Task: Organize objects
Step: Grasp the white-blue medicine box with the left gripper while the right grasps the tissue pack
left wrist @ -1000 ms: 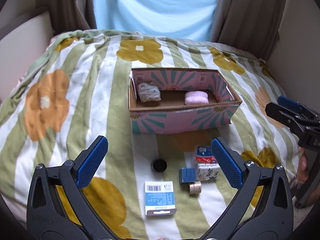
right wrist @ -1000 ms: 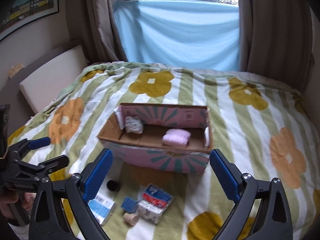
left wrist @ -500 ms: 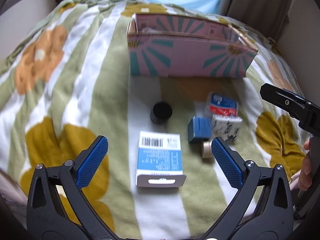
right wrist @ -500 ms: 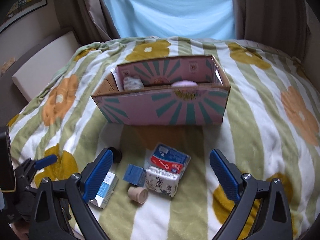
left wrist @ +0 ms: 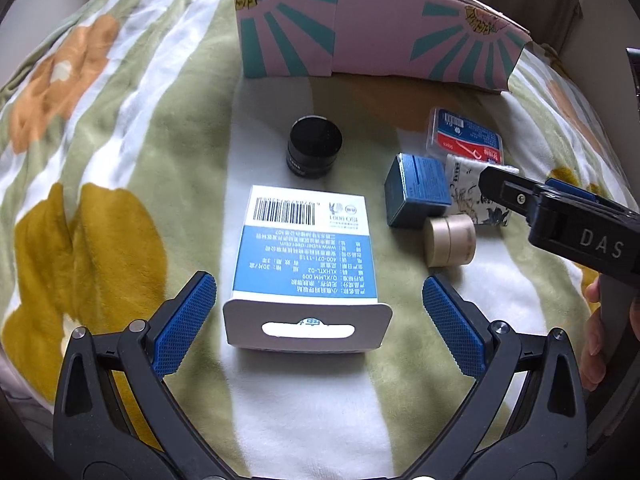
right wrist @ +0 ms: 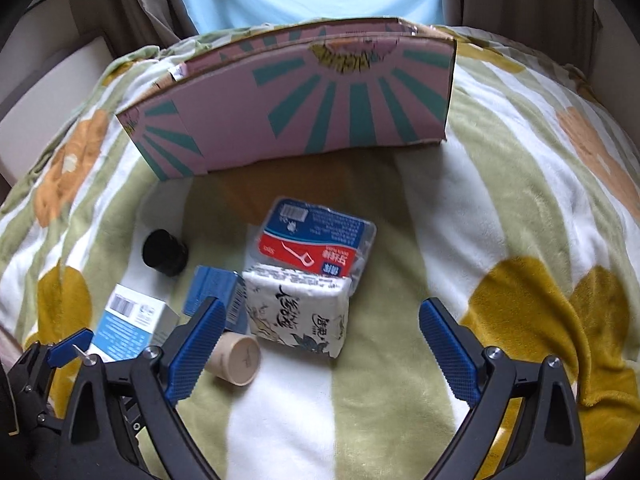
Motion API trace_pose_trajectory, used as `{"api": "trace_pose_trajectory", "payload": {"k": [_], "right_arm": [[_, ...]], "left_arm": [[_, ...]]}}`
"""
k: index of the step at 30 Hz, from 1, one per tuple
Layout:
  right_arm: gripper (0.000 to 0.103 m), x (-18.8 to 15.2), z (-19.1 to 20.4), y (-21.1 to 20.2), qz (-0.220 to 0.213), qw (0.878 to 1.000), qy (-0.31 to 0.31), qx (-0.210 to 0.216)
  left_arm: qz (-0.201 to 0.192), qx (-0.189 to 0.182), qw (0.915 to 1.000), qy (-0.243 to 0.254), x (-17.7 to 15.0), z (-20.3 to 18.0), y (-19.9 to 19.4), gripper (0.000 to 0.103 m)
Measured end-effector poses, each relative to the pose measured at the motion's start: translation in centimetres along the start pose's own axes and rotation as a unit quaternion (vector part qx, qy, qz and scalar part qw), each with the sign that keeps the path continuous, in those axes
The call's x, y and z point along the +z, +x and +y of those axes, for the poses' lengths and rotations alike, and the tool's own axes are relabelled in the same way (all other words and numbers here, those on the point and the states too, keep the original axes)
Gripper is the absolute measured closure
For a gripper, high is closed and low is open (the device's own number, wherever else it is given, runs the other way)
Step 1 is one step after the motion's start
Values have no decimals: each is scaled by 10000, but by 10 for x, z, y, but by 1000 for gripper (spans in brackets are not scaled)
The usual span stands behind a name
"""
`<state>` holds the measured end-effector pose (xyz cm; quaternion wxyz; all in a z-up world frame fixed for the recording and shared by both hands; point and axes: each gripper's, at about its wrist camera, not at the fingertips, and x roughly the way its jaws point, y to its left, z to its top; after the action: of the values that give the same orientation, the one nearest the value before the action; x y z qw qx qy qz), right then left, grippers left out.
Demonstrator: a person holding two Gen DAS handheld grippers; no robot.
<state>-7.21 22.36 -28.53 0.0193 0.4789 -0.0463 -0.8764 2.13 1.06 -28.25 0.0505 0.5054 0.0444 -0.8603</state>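
While spread wide, left tool (left wrist: 318,318) straddles blue-white box's (left wrist: 306,258) near edge.

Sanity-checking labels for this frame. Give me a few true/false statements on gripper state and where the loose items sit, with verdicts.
1. The left hand-held gripper is open, with the blue-and-white box lying between its pads. True.
2. The right hand-held gripper is shut on the tissue pack. False: it is open and holds nothing; the pack lies on the blanket.
3. The black jar lies between the blue-and-white box and the pink cardboard box. True.
4. The beige roll stands upright inside the pink cardboard box. False: it lies on its side on the blanket, beside the small blue box.
5. The floss pick case touches the tissue pack. True.
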Motion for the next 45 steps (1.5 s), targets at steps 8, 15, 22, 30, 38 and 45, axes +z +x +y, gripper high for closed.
{"api": "trace_pose_trajectory", "payload": {"k": [8, 15, 22, 30, 38, 45], "right_arm": [[7, -4, 1, 18, -24, 9997, 137, -209], [7, -5, 14, 29, -50, 9990, -22, -450], [18, -5, 14, 30, -103, 9987, 4, -502], [41, -6, 19, 32, -56, 9993, -78, -370], [46, -4, 18, 29, -77, 9994, -64, -317], [47, -5, 16, 24, -139, 9995, -39, -270]], "left_arm": [[-62, 74, 9999, 48, -4, 0, 9, 3], [-116, 271, 9994, 203, -3, -2, 12, 15], [-209, 287, 9991, 229, -2, 1, 13, 34], [-251, 232, 9992, 195, -2, 3, 11, 39], [-269, 166, 9994, 120, -1, 6, 8, 39], [-345, 118, 9993, 35, -1, 8, 3, 39]]}}
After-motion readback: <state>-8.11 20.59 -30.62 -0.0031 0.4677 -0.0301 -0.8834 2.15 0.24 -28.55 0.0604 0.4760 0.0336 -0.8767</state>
